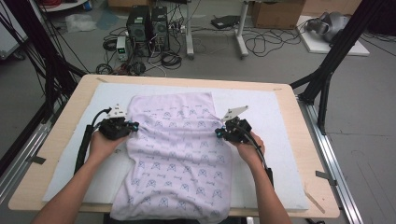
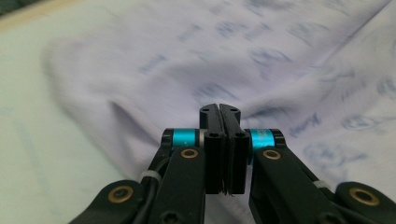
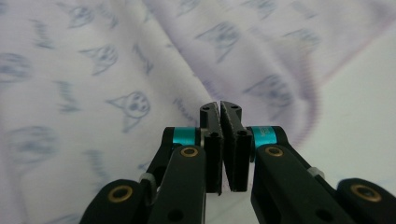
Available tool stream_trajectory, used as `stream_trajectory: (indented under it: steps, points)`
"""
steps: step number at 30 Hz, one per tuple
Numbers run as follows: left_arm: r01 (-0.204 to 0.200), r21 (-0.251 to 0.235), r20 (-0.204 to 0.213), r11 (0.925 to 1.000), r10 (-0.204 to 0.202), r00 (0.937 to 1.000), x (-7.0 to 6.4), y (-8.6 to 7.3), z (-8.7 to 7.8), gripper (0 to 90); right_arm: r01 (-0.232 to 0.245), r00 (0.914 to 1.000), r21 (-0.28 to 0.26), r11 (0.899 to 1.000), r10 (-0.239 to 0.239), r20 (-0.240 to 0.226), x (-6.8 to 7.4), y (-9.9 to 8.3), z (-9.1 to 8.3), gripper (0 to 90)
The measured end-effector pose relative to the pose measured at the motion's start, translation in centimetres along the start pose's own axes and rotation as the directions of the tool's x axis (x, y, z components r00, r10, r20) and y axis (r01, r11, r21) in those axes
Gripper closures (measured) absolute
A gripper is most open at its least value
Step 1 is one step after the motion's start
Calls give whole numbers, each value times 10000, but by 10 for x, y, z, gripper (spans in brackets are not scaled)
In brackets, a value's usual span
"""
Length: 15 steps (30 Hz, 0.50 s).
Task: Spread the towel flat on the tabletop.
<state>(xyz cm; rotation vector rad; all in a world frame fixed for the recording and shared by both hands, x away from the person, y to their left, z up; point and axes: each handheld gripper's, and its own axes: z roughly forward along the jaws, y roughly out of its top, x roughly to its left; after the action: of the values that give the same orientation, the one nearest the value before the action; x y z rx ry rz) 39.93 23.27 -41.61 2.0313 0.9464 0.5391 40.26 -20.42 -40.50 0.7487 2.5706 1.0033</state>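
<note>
Forearms came in from the bottom of the high view, angled inward, each hand wrapped around one gripper at opposite sides of a pale lilac cloth (image 1: 180,154). The left gripper (image 1: 133,126) sat at the cloth's left edge, pointing right across the table; the right gripper (image 1: 218,133) sat at the cloth's right edge, pointing left, so the two faced each other with the fabric between them. Both wrists were held low, near the table surface.

In the left gripper view the left gripper (image 2: 219,108) had its jaws pressed together, tips level with a raised fold of the cloth (image 2: 261,51); whether any fabric lay between them could not be told. In the right gripper view the right gripper (image 3: 220,105) also had its jaws nearly together, a thin wedge of gap at the tips, and whether they pinched the cloth (image 3: 107,70) beyond them could not be told.

The one cloth was soft and thin, roughly rectangular, printed with small grey-blue cat-face marks and short script words, wrinkled along both sides and hanging over the near table edge. It lay on a white mat (image 1: 271,112) covering a light wooden table (image 1: 299,140) with rounded corners. Two grippers, each black with turquoise collars and brass-coloured rivets, carried a grey three-cornered plate on top.
</note>
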Motion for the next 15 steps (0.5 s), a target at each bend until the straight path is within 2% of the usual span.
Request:
stream_trajectory:
  steps: [2,3,4,6,7,8,10,11,12,15]
  points:
    - [141,-10,23,9999,-141,9999,2,2,1,851,-325,9995,69,9994,325,-29,-6,2,3,861]
    - [125,83,-67,9999,-124,9999,4,3,1,818,-341,9994,117,9993,341,1,-7,2,5,813]
    - [182,118,96,9998,-183,9998,5,3,-2,784,-394,9992,129,9991,393,77,-7,1,7,736]
    - [170,161,203,9997,-174,9996,4,3,-4,719,-585,9980,54,9983,586,-214,-5,-1,5,698]
    - [-26,43,327,10000,25,9995,0,1,-12,709,-518,9986,47,9986,519,-132,-3,-2,3,681]
    - [-26,43,327,10000,25,9995,0,1,-12,690,-466,9988,-25,9989,466,-134,-1,-3,0,662]
    - [-291,-18,483,9996,292,9984,-6,-2,-22,669,-471,9985,-311,9984,462,-285,4,-7,-8,630]
    - [-479,-117,621,9988,485,9969,-12,-7,-33,657,-468,9985,-428,9980,456,-295,8,-8,-13,618]
    - [-479,-117,621,9988,485,9969,-12,-7,-33,644,-403,9986,-615,9973,381,-370,11,-10,-19,610]
    - [-752,-152,978,9971,764,9923,-25,-18,-48,635,-184,9984,-918,9956,133,-558,25,-17,-31,589]
